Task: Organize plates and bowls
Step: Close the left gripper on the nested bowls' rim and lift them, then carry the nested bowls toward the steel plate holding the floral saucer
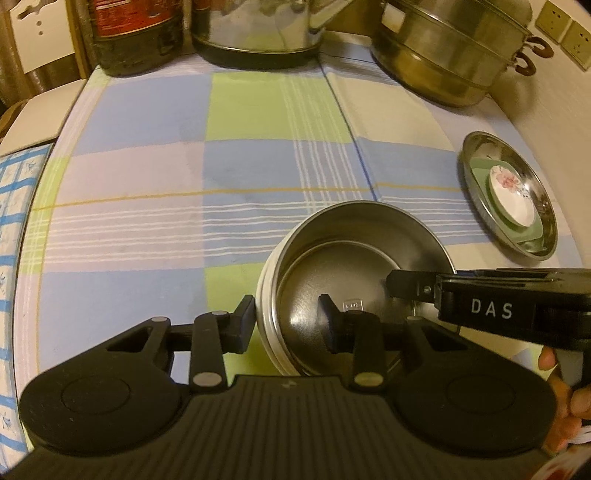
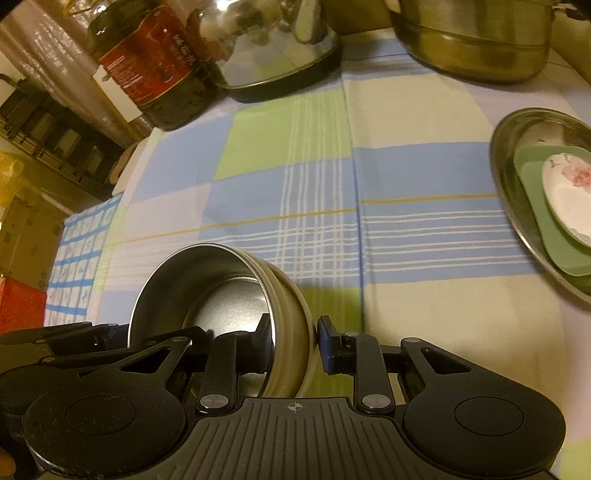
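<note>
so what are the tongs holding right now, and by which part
Both tongs hold the steel bowl by its wall. The left tongs straddle the wall on one side, and the right tongs straddle the opposite side, one finger inside and one outside.

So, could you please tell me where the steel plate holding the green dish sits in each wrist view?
Left wrist: steel plate at right edge, mid-height, beyond the bowl.
Right wrist: steel plate at right edge, partly cut off.
Shared landmark: the kettle at top centre in both.
</note>
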### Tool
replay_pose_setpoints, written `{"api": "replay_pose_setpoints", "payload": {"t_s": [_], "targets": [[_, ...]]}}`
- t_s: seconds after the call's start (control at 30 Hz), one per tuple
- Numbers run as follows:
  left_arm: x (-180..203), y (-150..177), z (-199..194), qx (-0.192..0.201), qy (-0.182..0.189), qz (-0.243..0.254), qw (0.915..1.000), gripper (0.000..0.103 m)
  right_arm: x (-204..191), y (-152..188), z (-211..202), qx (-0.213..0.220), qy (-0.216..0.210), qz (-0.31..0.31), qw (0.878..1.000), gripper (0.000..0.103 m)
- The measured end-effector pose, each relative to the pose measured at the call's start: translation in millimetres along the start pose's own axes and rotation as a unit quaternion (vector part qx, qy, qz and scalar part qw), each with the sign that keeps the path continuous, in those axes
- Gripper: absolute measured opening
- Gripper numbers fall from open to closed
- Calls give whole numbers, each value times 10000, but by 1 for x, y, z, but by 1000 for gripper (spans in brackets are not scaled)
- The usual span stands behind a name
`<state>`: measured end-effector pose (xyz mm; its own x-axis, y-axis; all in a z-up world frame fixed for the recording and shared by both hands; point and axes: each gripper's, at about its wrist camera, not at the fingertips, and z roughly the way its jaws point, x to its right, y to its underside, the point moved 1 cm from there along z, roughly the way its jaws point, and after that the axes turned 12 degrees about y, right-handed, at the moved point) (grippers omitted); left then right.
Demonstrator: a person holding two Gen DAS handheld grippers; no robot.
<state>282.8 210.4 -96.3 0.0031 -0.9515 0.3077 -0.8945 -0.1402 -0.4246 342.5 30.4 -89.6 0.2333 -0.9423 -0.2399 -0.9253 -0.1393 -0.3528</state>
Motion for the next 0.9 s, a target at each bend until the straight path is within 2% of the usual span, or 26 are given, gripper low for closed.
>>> {"api": "replay_pose_setpoints", "payload": {"t_s": [0.23, 0.33, 0.5, 0.57, 0.63, 0.7, 0.9], "targets": [[8, -4, 6, -51, 65, 108, 9999, 32, 11, -3, -4, -23, 66, 106, 9999, 25], [6, -7, 8, -107, 72, 55, 9999, 30, 8, -4, -4, -55, 116, -48, 9999, 25], [7, -7, 5, -176, -97, 107, 9997, 29, 0, -4, -9, -75, 378, -193, 9991, 25], [6, -6, 5, -177, -206, 128, 9995, 25, -1, -4, -9, -112, 495, -130, 9986, 25], [4, -6, 7, -216, -100, 9, 9997, 19, 0, -4, -5, -220, 532, -4, 9983, 25], [3, -6, 6, -198, -99, -9, 9998, 19, -1, -4, -4, -230, 564, 50, 9981, 21], [2, -4, 5, -167, -68, 34, 9998, 19, -1, -4, -4, -193, 618, 185, 9977, 20]]}}
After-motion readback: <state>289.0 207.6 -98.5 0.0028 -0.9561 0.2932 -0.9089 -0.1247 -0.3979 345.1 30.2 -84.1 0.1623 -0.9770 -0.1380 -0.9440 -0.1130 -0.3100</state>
